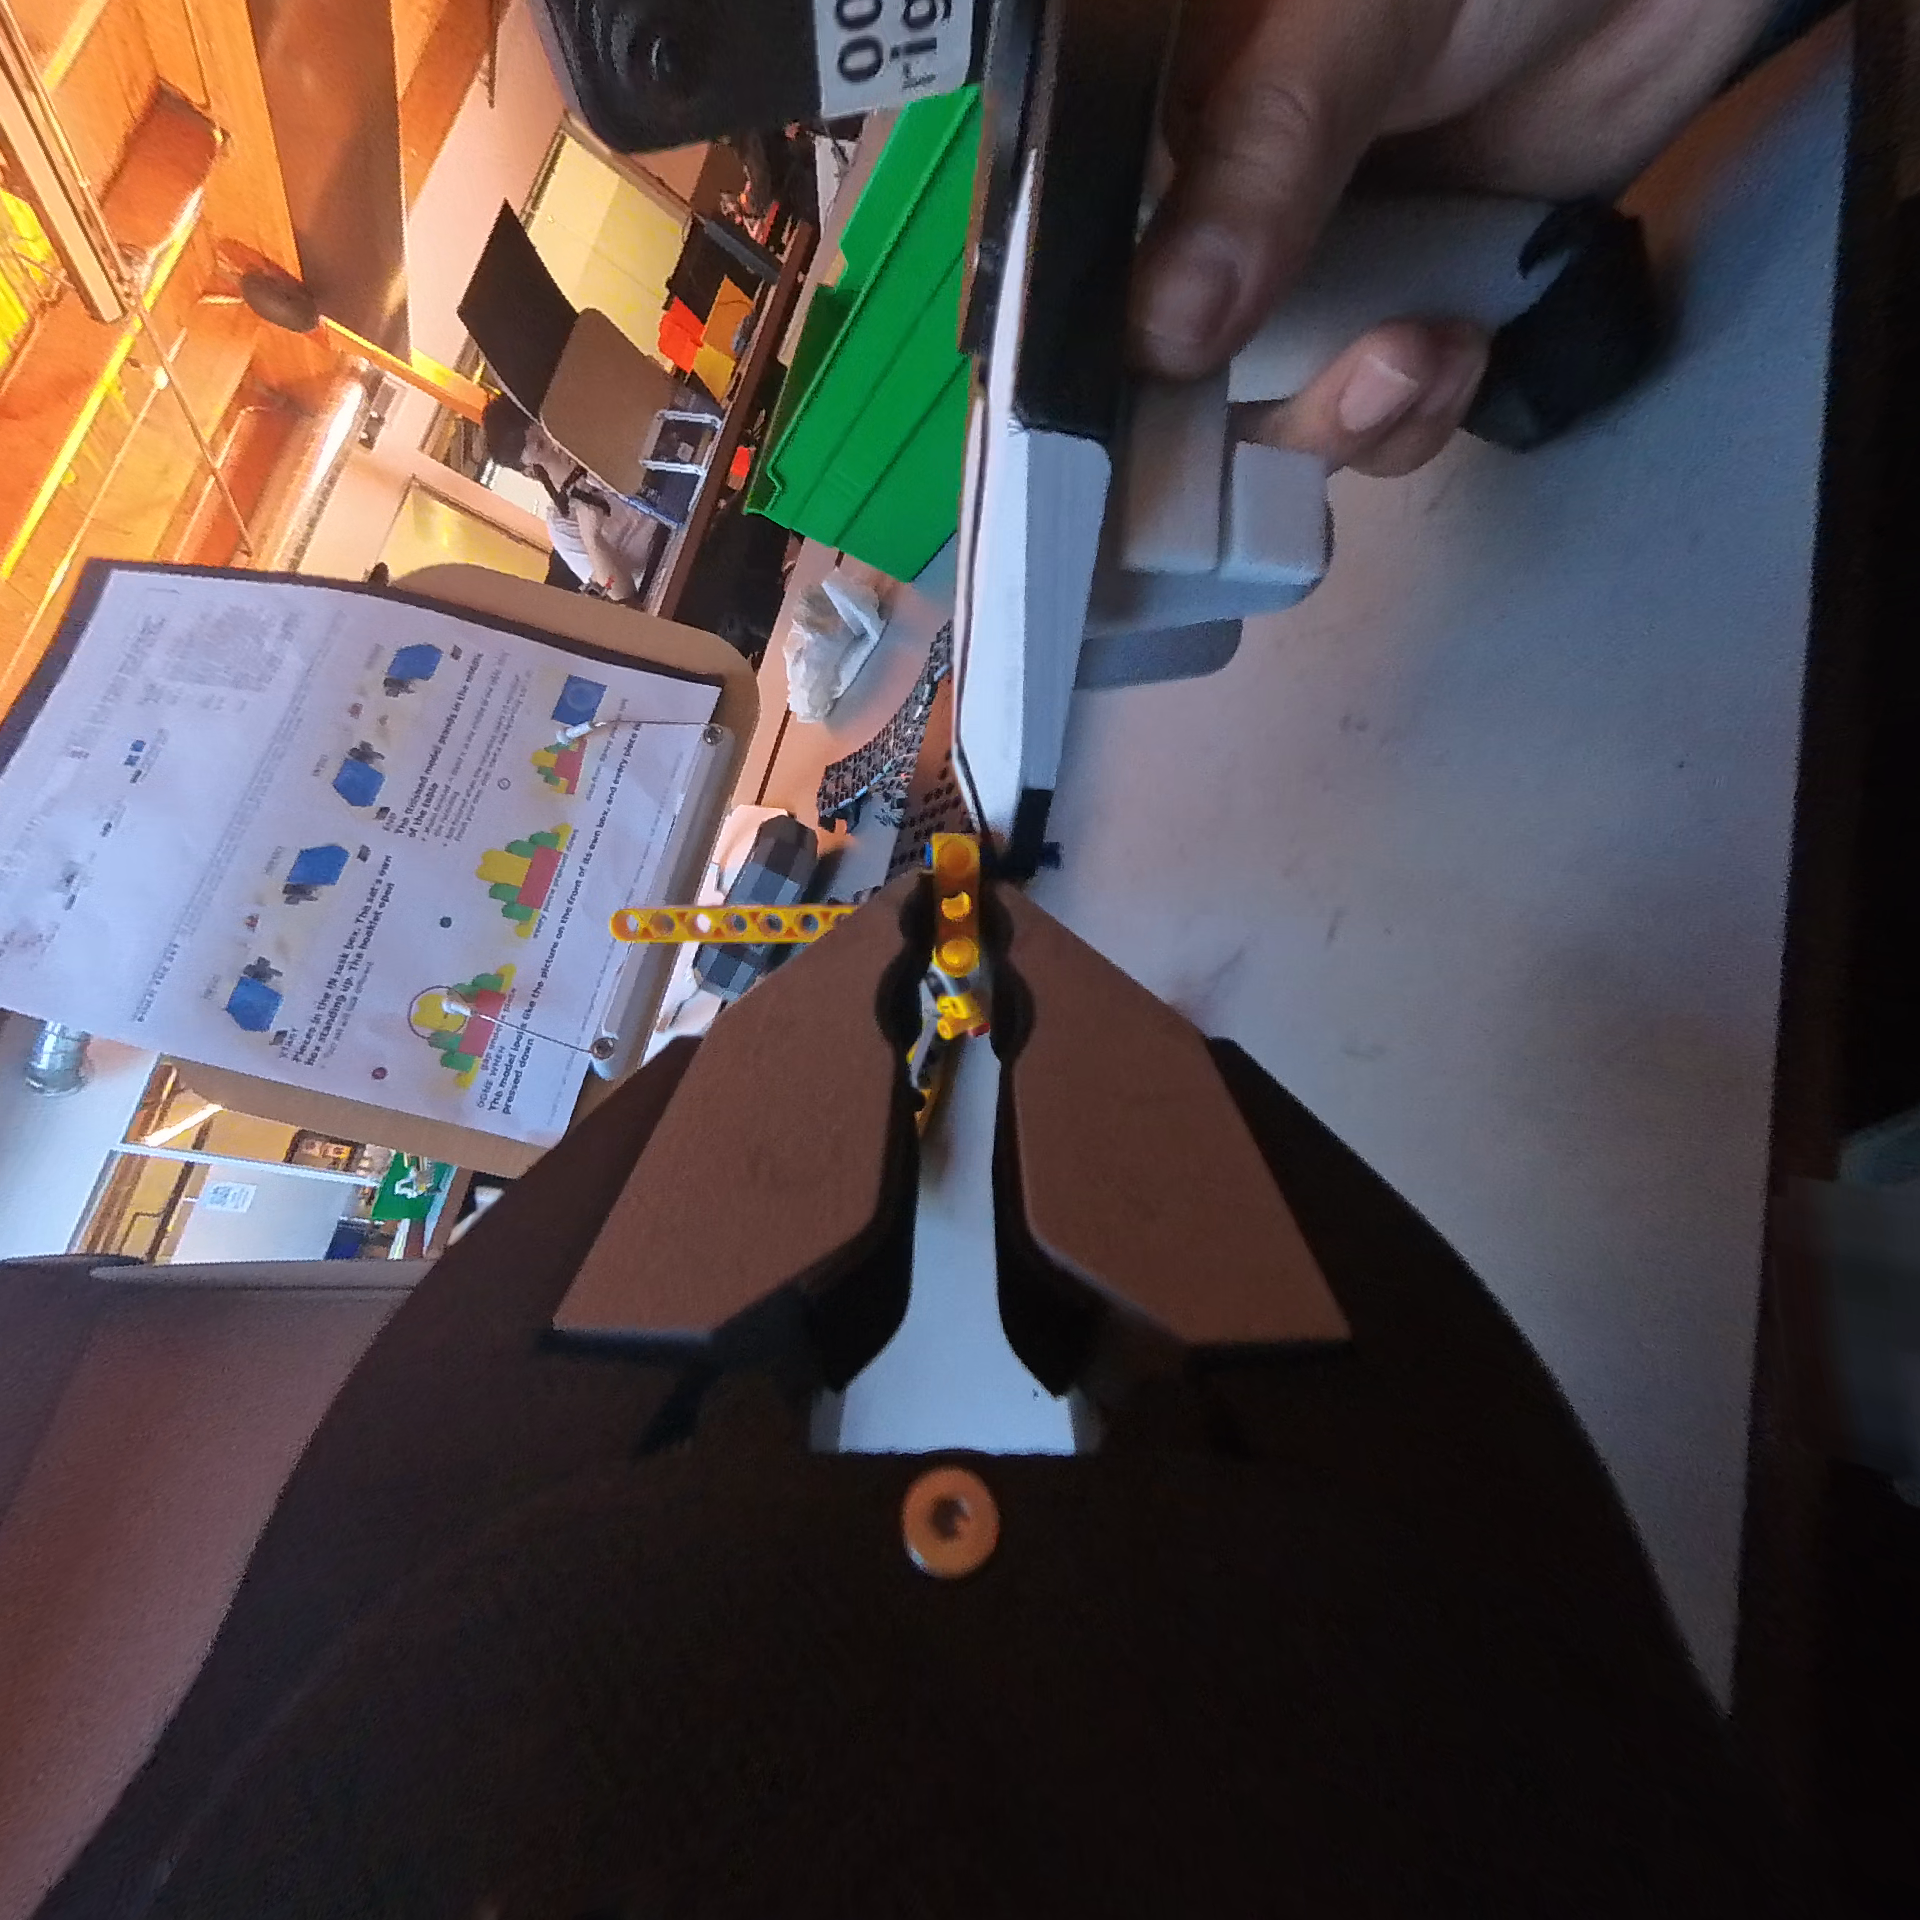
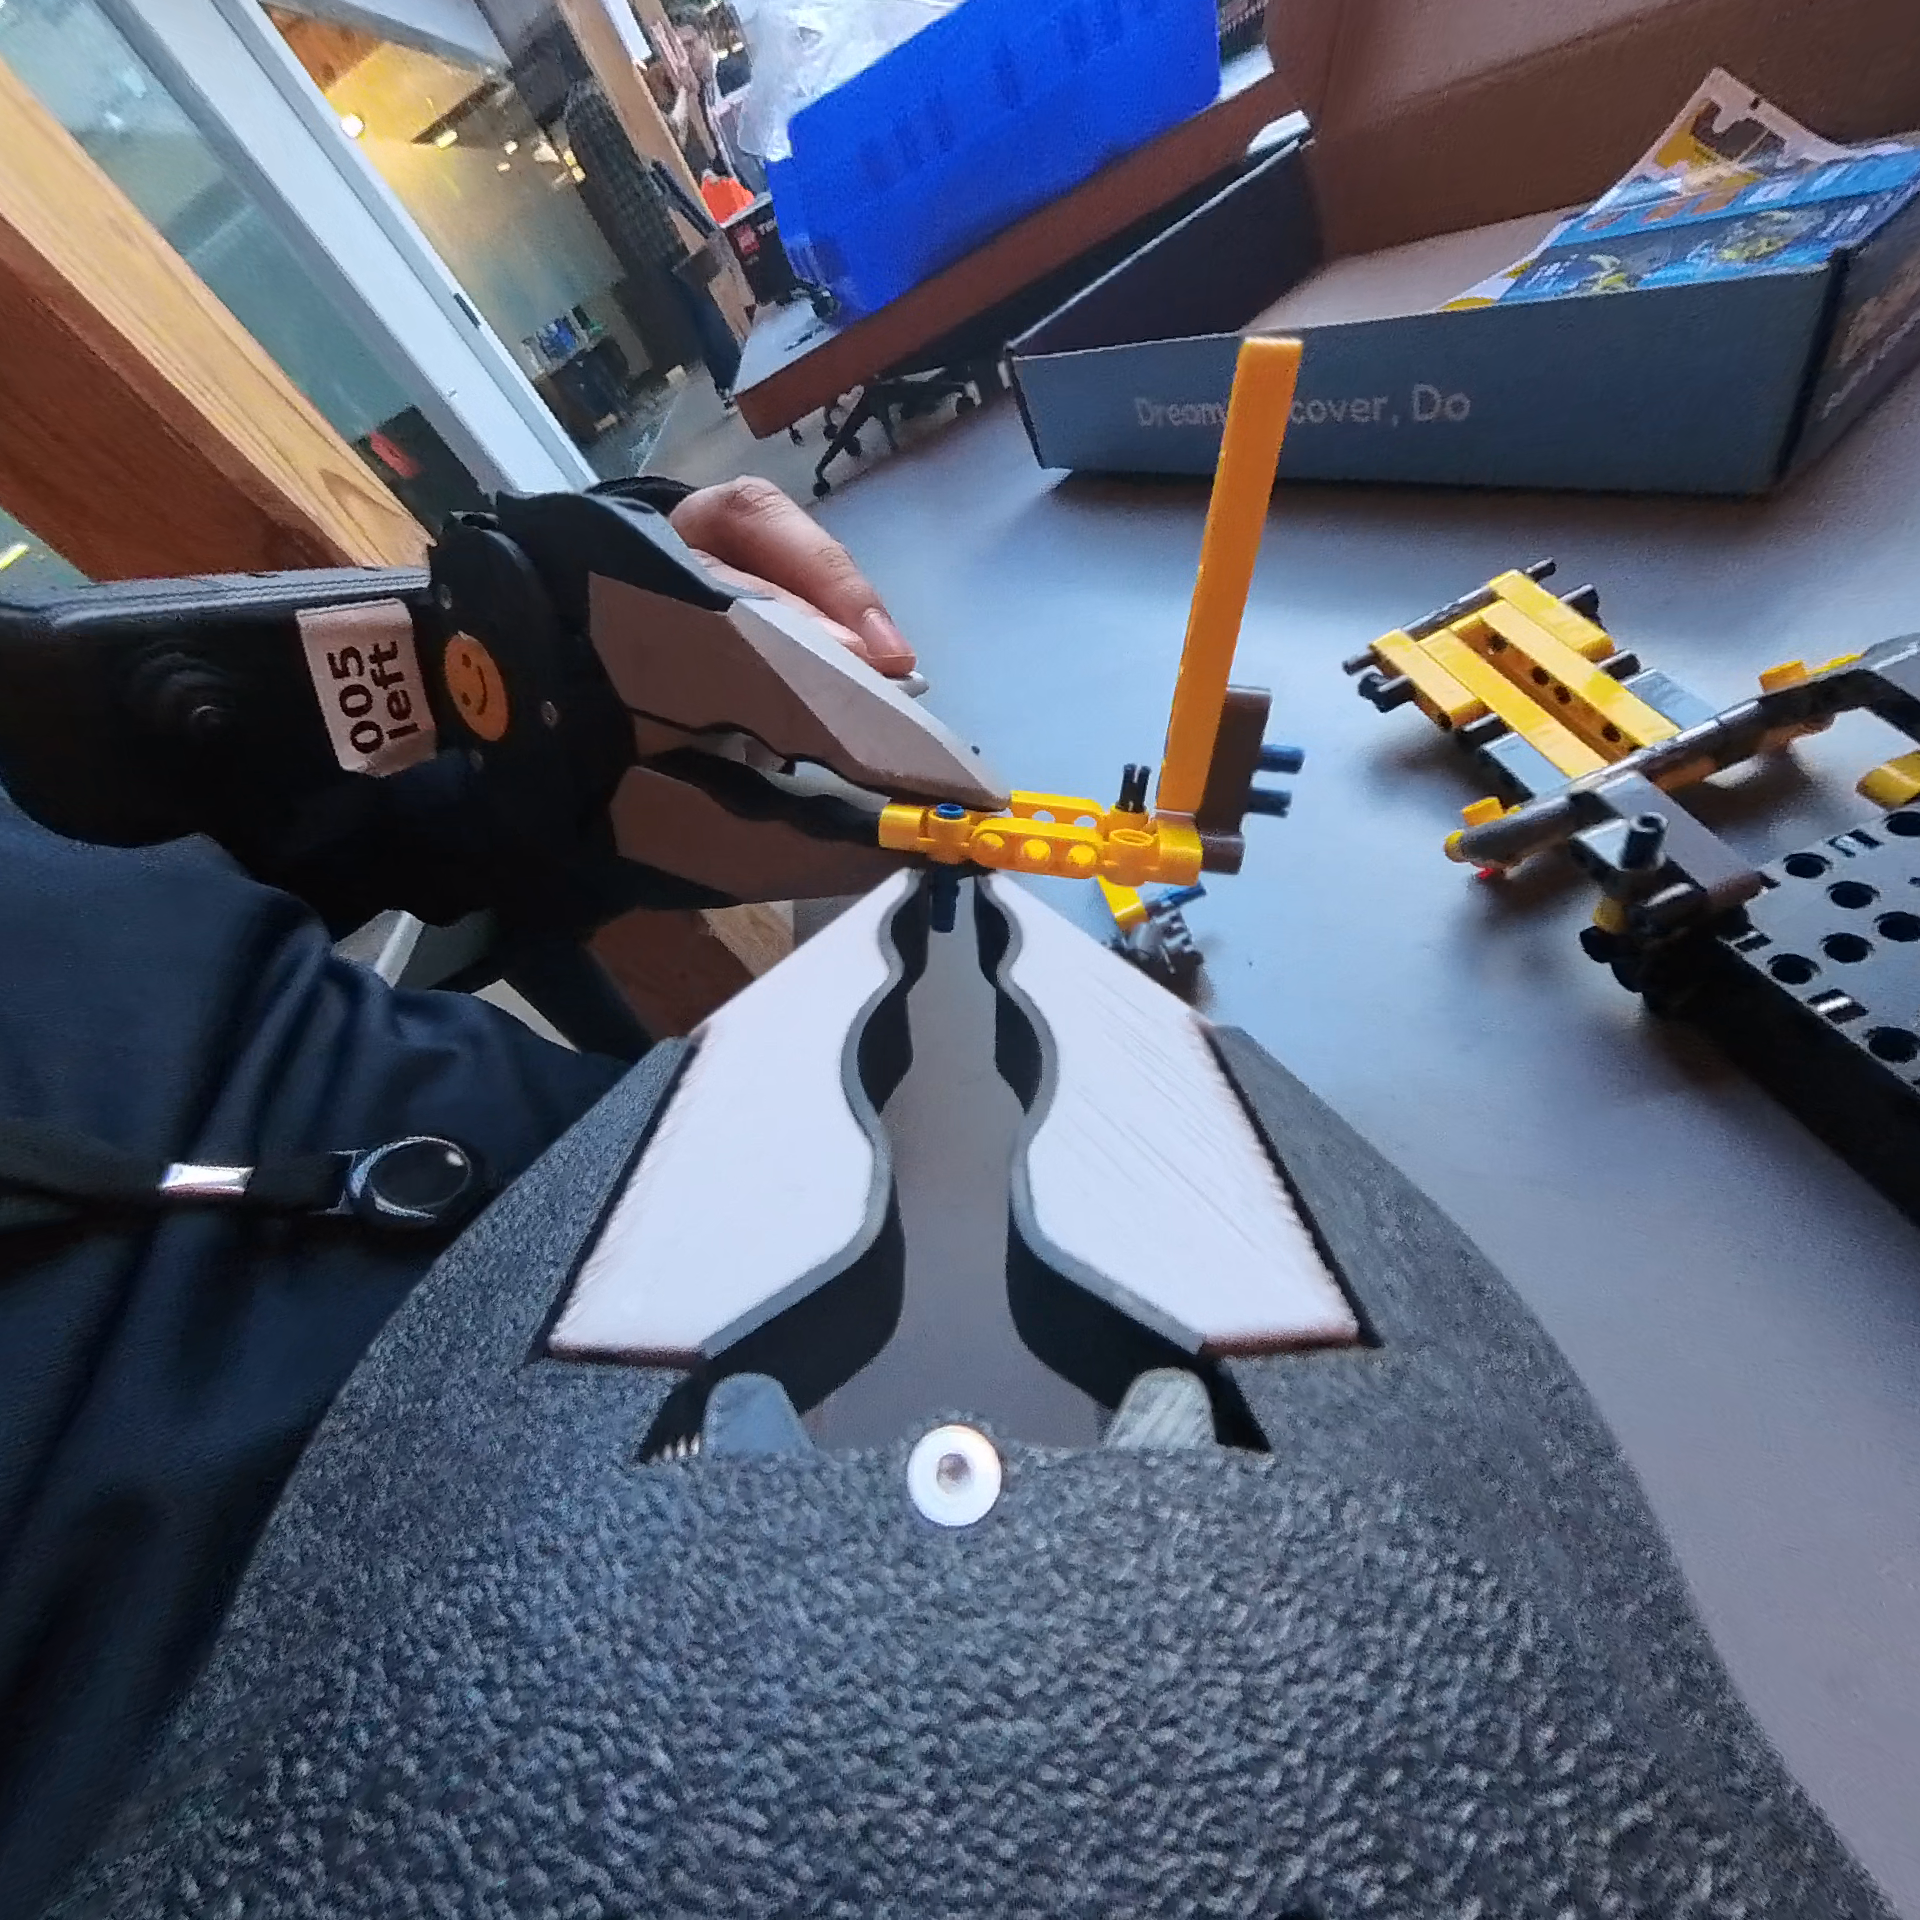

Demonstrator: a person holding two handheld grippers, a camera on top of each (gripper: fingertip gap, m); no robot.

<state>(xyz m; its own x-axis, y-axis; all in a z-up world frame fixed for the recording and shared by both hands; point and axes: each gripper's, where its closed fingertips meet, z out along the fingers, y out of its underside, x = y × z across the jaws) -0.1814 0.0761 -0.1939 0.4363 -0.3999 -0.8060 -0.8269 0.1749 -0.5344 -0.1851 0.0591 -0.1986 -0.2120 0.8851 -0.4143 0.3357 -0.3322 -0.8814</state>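
My left claw (image 2: 935, 826) is clamped on one end of a small yellow brick assembly (image 2: 1049, 842), its fingertips pinching the holed beam; in its own view the same assembly (image 1: 956, 935) sits squeezed between the tips. A long yellow beam (image 2: 1231, 571) stands upright from the assembly's far end, away from my left claw.

My right claw (image 2: 948, 899) is nearly closed just under the assembly, gripping a small dark pin (image 2: 943, 902) that points up into the beam.

To the right of my right claw, on the grey table (image 2: 1351, 1143), lies a partly built yellow-and-black frame (image 2: 1558, 686). Beyond it sits an open blue box (image 2: 1455, 405).

Ahead of my left claw, to the left, stands a printed sheet (image 1: 312, 831).
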